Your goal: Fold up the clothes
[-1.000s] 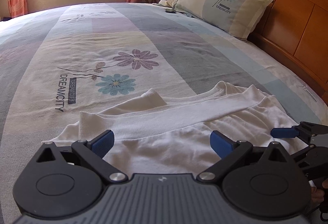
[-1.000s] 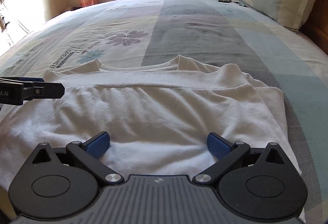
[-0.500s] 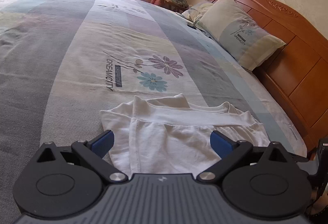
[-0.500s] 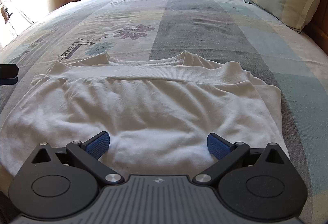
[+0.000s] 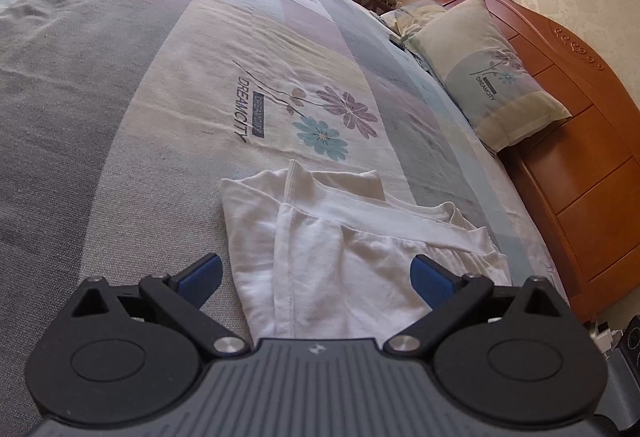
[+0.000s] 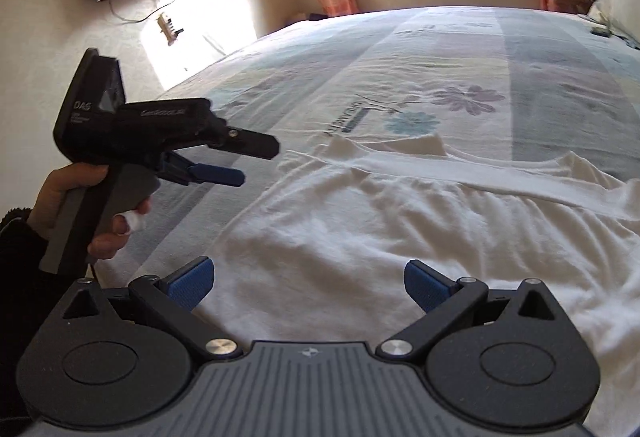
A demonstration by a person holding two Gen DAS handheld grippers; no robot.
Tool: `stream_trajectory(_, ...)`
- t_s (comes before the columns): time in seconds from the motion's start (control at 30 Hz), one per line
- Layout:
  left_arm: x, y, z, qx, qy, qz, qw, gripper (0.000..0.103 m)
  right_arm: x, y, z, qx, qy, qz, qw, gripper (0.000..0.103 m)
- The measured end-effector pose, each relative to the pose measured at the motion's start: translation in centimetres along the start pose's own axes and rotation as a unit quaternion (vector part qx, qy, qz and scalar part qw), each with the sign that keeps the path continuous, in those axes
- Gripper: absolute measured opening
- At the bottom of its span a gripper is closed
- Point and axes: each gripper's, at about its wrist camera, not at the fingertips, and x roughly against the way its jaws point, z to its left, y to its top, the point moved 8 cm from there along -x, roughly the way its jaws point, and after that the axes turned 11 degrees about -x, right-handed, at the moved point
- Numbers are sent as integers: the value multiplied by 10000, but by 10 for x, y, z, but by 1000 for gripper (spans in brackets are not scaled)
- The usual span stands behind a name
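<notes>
Both grippers have pulled back and up off the white shirt [image 6: 420,237] since a second ago. Shirt lies folded on the bedspread [image 5: 120,97], just below the "DREAMCITY" flower print [image 5: 248,109]; same word on the pillow [image 5: 486,77]. Left gripper [image 6: 256,161], marked "DAS", hovers off the shirt's left edge, fingers spread, empty. Right gripper [image 6: 310,283] hangs over the shirt's near part, fingers wide apart, holding nothing.
</notes>
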Motion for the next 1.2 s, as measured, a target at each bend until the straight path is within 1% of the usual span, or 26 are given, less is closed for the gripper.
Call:
stream_trajectory(0.1, 1, -2, 7, 42, 40, 87, 9999, 100, -32, 1, 37, 678, 286, 174, 9971, 103)
stream_trajectory(0.23, 5, -1, 11, 115, 11, 30, 9999, 100, -78, -2, 68, 1251, 404, 286, 9909, 103)
stream_trajectory(0.37, 6, 0, 9, 88, -51, -2, 9999, 100, -109, -16, 80, 1579, 229, 605, 9853, 103)
stream_trajectory(0.47, 6, -1, 6, 40, -82, 25, 10000, 100, -92, -22, 94, 1780, 578, 603, 9805, 103)
stream_trajectory(0.57, 5, -5, 3, -29, -89, 81, 9999, 100, -69, -24, 94, 1809, 577, 397, 9810, 103)
stream_trajectory(0.63, 4, -7, 2, -49, -83, 116, 9999, 100, -58, -25, 89, 1771, 475, 321, 9825, 103)
stream_trajectory(0.8, 6, -5, 3, 7, -48, 101, 9999, 100, -41, -28, 74, 1372, 475, 414, 9885, 103)
stream_trajectory(0.83, 8, -4, 2, -4, -70, 82, 9999, 100, -39, -28, 73, 1372, 474, 436, 9885, 103)
stream_trajectory(0.93, 12, -2, -1, -39, -172, 18, 9998, 100, -41, -25, 82, 1710, 453, 487, 9830, 103)
stream_trajectory(1.03, 12, -3, -2, -26, -240, 34, 9997, 100, -45, -16, 95, 2026, 454, 395, 9774, 103)
stream_trajectory(1.13, 9, -7, -4, -55, -331, 124, 9994, 100, -48, -16, 100, 1925, 548, 381, 9790, 103)
stream_trajectory(1.2, 6, -12, -5, -51, -405, 206, 9990, 100, -48, -20, 97, 1841, 509, 398, 9808, 103)
